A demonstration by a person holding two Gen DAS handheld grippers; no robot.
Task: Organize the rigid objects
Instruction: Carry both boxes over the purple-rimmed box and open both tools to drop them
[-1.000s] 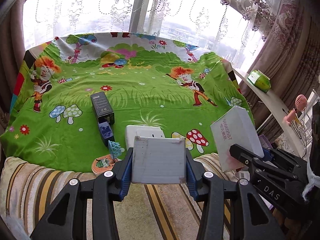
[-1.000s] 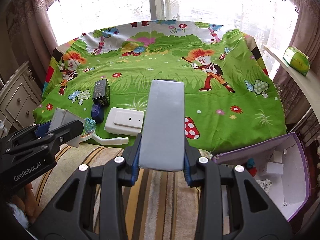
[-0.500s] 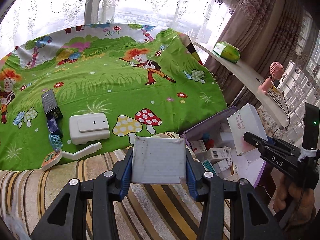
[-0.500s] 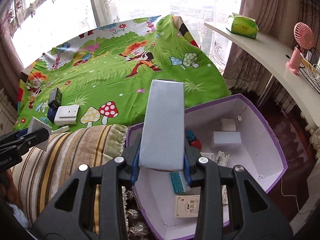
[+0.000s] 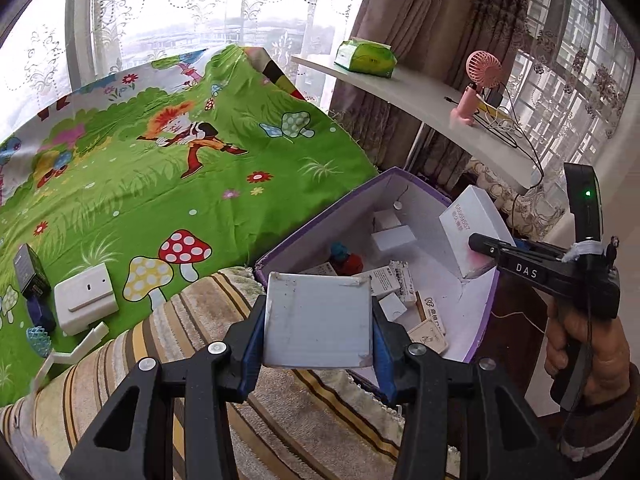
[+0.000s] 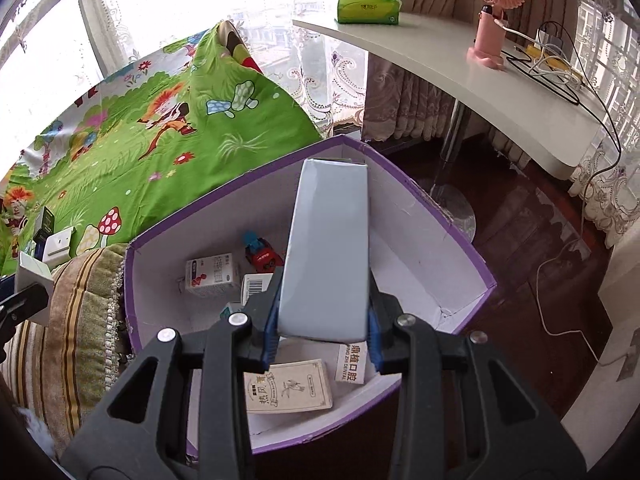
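Note:
My left gripper (image 5: 318,330) is shut on a square white box (image 5: 318,316), held over the striped blanket at the bed's edge, just left of the purple storage box (image 5: 320,216). My right gripper (image 6: 322,322) is shut on a long white box (image 6: 328,248) and holds it over the open purple storage box (image 6: 460,232), which holds several small cartons and a red toy car (image 6: 262,256). The right gripper also shows in the left wrist view (image 5: 476,242), with its white box (image 5: 470,232) above the storage box's right side.
On the green cartoon bedsheet (image 5: 160,184) lie a white flat device (image 5: 86,298), a dark box (image 5: 30,270), a blue item (image 5: 40,314) and a white bracket (image 5: 72,354). A white desk (image 6: 460,76) carries a pink fan (image 6: 492,12) and a green tissue pack (image 6: 368,6). Cables lie on the dark floor.
Both grippers have swung right from the bed toward the purple storage box, each keeping its box. The right gripper's box now hangs over the storage box.

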